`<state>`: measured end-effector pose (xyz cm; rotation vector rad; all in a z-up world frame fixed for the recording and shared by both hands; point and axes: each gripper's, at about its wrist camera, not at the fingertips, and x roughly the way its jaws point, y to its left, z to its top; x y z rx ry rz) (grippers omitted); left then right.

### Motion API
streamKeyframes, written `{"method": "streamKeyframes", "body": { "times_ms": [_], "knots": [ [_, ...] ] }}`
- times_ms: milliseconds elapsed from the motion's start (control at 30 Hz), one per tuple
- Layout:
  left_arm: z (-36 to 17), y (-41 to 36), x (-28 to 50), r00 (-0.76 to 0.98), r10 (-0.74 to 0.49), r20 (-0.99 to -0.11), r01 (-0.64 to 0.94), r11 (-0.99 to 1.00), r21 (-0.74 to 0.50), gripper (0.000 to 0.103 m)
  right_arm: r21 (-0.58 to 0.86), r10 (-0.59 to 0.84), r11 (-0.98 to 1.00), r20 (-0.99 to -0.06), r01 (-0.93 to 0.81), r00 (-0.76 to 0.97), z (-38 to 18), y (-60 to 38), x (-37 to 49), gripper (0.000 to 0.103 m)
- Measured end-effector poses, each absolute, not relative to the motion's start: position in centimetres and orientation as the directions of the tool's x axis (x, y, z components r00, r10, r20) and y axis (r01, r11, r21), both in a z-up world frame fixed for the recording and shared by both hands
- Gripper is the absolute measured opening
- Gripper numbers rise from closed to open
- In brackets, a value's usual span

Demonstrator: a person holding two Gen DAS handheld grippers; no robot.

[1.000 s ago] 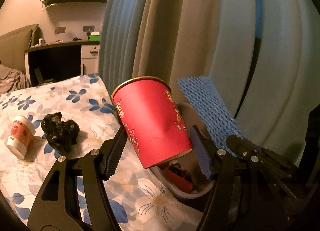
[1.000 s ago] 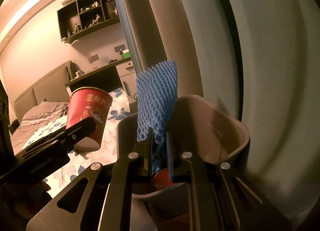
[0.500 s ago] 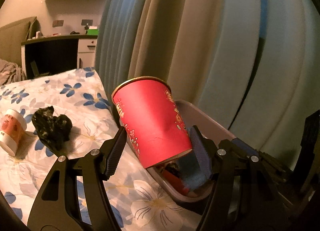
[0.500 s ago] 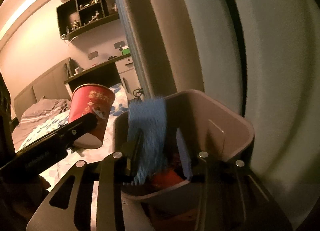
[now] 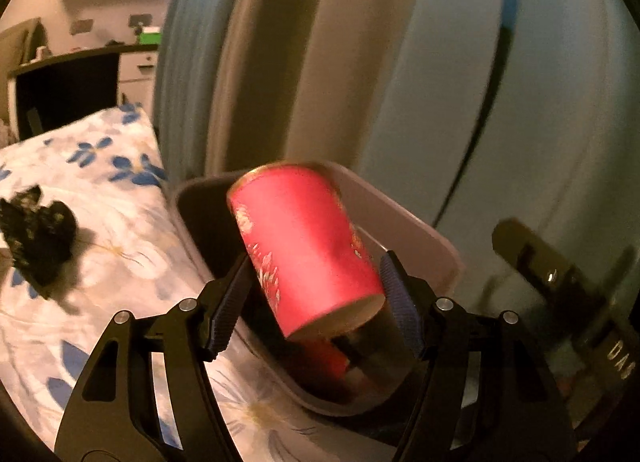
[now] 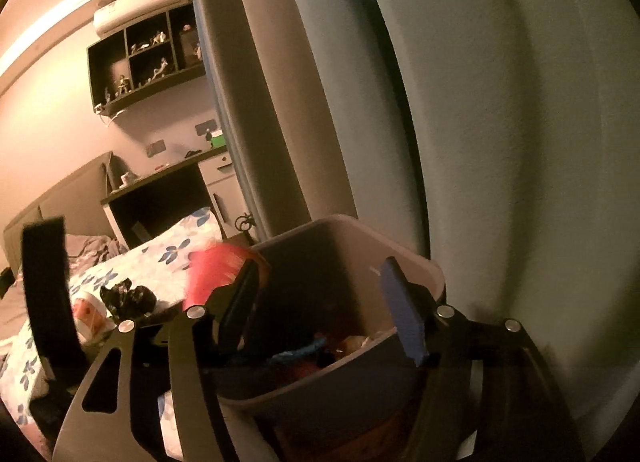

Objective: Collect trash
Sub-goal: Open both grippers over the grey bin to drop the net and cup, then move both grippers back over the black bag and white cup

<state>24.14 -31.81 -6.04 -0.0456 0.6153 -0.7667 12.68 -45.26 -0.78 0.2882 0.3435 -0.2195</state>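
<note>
Left gripper [image 5: 316, 294]: fingers clamped on the sides of a red paper cup with gold print [image 5: 304, 258]. The cup's long axis is tilted, mouth up and away, base toward the camera. The cup hangs directly over the open mouth of the grey plastic waste bin [image 5: 424, 238], which stands against the edge of the blue-flowered bedsheet [image 5: 120, 262]. Judgement: the cup need only go down; the left gripper is the one placed to release it.

Right gripper [image 6: 320, 306]: fingers apart, nothing between them, held above the bin's near rim.

View differences: the left wrist view shows the grip and a crumpled black plastic bag [image 5: 38, 238] on the sheet. Only the right wrist view shows the bin's contents, including blue netting [image 6: 298, 352], and a small white cup [image 6: 90, 312] beside the bag.
</note>
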Motion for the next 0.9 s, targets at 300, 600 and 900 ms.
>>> {"method": "streamKeyframes", "body": {
  "times_ms": [300, 600, 900],
  "knots": [
    [-5.4, -28.4, 23.5, 0.632, -0.598, -0.493, 0.541, 0.796, -0.271, 0.092, 0.25, -0.164, 0.934, -0.336, 0.255, 0.927, -0.6, -44.9, 12.3, 0.063],
    [-4.1, -20.3, 22.3, 0.758, -0.398, -0.517, 0.315, 0.917, -0.244, 0.094, 0.258, -0.092, 0.948, -0.333, 0.184, 0.938, 0.0, -42.7, 12.9, 0.063],
    [-2.2, -10.8, 22.1, 0.843, -0.204, -0.498, 0.11, 0.971, -0.21, 0.094, 0.243, 0.019, 0.968, -0.344, 0.07, 0.939, 0.3, -38.0, 14.5, 0.064]
  ]
}}
